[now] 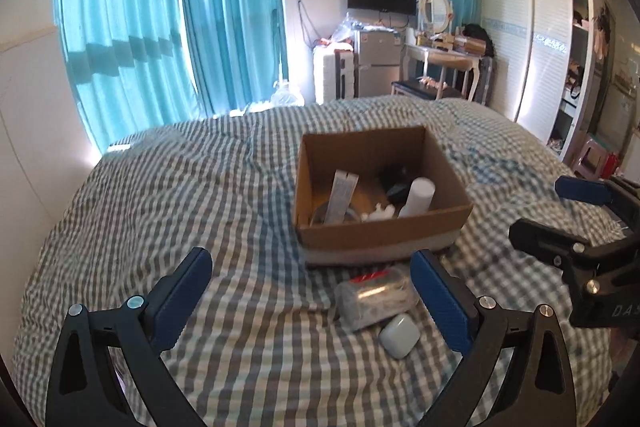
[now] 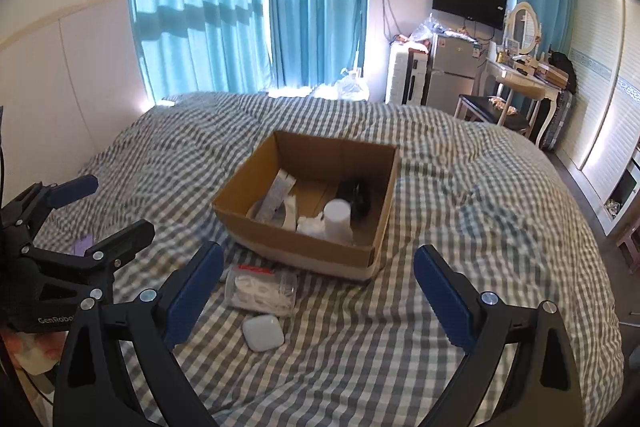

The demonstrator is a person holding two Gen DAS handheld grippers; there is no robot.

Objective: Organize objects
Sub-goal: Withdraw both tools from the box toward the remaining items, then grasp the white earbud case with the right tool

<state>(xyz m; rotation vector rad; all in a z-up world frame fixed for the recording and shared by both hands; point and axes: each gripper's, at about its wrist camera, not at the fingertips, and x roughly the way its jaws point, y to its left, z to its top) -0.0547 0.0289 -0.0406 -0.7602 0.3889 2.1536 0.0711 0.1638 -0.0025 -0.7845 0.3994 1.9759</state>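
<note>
Two loose items are lying on the checked bed cover [image 1: 248, 163], just in front of the near wall of the open cardboard box [image 1: 384, 231]: a clear plastic pouch [image 1: 374, 297] with a red strip, holding pale contents, and a small white rounded case [image 1: 399, 335] just beside the pouch on its near side.

In the left wrist view the left gripper [image 1: 312, 291] is hanging above the bed with its jaws spread wide and holding nothing. The pouch is lying just inside its right finger, right of the gripper's midline; the case is lying nearer still and lower in that view. In the right wrist view the right gripper [image 2: 320, 291] is likewise spread wide and empty, and both items are lying left of its midline, close to its left finger: pouch [image 2: 262, 291], case [image 2: 263, 333]. The pouch's long axis is running roughly across both views, parallel to the box's [image 2: 308, 251] near wall. Both grippers are appearing about equally near; neither is touching anything.

The box is already holding a white cylinder [image 2: 338, 221], a flat pale packet [image 2: 276, 195] leaning on the left wall, some white wadding and a dark item at the back. What the dark item is cannot be made out. The pouch's contents are blurred. A small purple item [image 2: 82, 245] on the bed is partly hidden behind the left gripper in the right wrist view.
</note>
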